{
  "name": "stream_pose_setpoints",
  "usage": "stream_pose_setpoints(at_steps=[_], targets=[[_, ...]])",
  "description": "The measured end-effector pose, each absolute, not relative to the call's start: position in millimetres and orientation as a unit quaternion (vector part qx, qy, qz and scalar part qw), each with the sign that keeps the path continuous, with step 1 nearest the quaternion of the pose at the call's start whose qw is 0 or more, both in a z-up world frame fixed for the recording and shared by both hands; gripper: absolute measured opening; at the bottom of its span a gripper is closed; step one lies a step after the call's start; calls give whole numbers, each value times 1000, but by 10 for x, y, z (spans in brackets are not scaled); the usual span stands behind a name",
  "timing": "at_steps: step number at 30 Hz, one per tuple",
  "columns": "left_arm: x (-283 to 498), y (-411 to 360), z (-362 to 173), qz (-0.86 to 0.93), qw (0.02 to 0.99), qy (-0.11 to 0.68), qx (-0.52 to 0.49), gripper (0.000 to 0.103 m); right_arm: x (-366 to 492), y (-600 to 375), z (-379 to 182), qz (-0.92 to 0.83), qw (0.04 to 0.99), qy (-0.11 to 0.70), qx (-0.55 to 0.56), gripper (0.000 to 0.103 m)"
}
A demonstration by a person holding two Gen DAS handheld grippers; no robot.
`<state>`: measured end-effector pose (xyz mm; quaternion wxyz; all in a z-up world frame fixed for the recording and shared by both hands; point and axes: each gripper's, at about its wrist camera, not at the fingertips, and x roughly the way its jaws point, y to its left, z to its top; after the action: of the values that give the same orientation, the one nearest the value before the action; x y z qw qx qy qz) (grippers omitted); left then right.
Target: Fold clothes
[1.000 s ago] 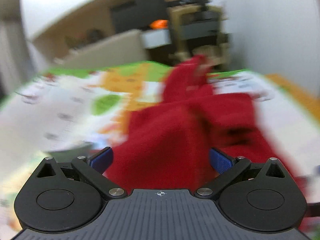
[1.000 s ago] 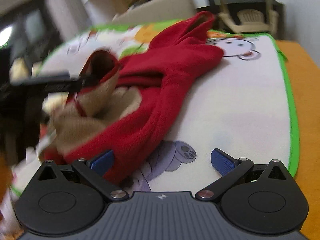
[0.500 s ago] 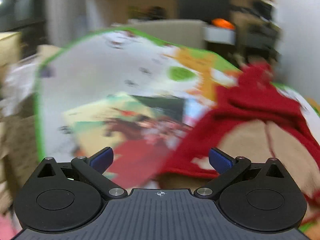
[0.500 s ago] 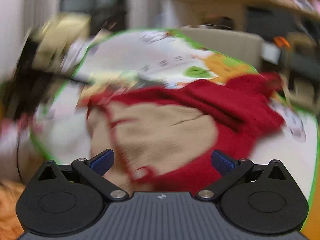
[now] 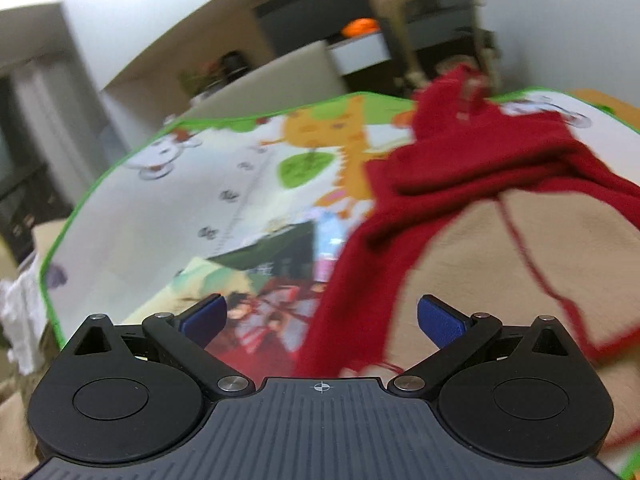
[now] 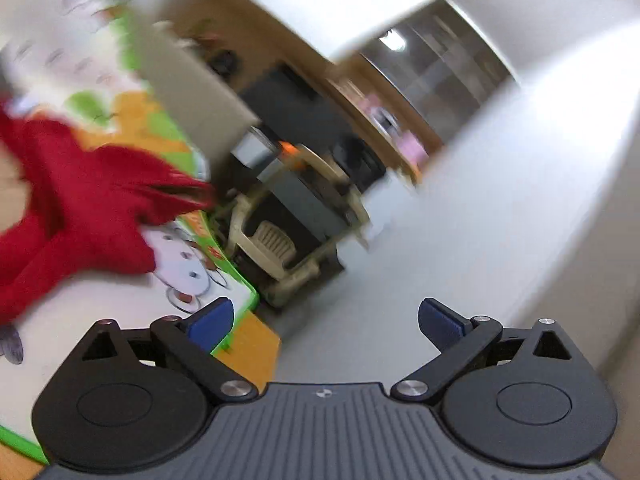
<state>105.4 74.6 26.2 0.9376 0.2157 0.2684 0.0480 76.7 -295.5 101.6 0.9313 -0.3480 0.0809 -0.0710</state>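
Surface: a play mat point(image 5: 168, 216) with a green border and cartoon animals, among them an orange giraffe point(image 5: 344, 140), lies flat; orange flooring point(image 6: 248, 344) shows past its corner in the right wrist view.
Room: white walls, a pale plastic chair point(image 6: 276, 248) off the mat's far edge, dark shelving point(image 5: 304, 20) and a long beige counter behind; both views are blurred.
Containers: none that I can make out.
Garment: a red fleece garment point(image 5: 460, 168) with a tan lining point(image 5: 480, 264) lies on the mat, on the right half of the left wrist view and at the left edge of the right wrist view point(image 6: 80, 196).
Lie of it: opened out with the lining up and a red seam down the middle; its long axis runs from close under the left gripper away to the mat's far edge, where a narrow red end bunches.
Left gripper point(image 5: 320, 320): jaws spread wide, nothing between them, poised above the garment's near edge.
Right gripper point(image 6: 324, 320): jaws spread wide and empty, pointing past the mat's corner towards the chair and wall, the garment off to its left.
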Motion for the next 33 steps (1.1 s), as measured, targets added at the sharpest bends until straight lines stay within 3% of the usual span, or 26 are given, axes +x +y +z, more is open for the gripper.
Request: stream_pose_setpoints(at_steps=[4, 11, 14, 16, 20, 23, 26, 30, 33], targets=[[827, 777, 157, 20, 932, 282, 226, 103, 354, -3154, 1001, 67, 958, 143, -240, 103], [822, 1134, 47, 63, 927, 325, 177, 103, 195, -2012, 239, 312, 890, 219, -249, 103], [900, 1150, -64, 75, 917, 347, 179, 103, 341, -1711, -37, 275, 876, 193, -344, 99], [953, 1141, -100, 90, 913, 351, 188, 103, 455, -1851, -20, 217, 874, 135, -413, 100], [944, 1085, 48, 97, 924, 325, 174, 103, 655, -2451, 557, 83, 918, 88, -379, 101], [840, 902, 91, 58, 927, 324, 183, 103, 601, -2740, 685, 55, 923, 94, -368, 103], [633, 647, -22, 1, 912, 346, 219, 103, 489, -2804, 300, 98, 896, 167, -399, 103], [357, 612, 99, -128, 916, 348, 150, 103, 264, -2930, 57, 247, 893, 237, -293, 103], [424, 677, 391, -144, 941, 293, 83, 103, 207, -2941, 451, 335, 900, 195, -201, 103]])
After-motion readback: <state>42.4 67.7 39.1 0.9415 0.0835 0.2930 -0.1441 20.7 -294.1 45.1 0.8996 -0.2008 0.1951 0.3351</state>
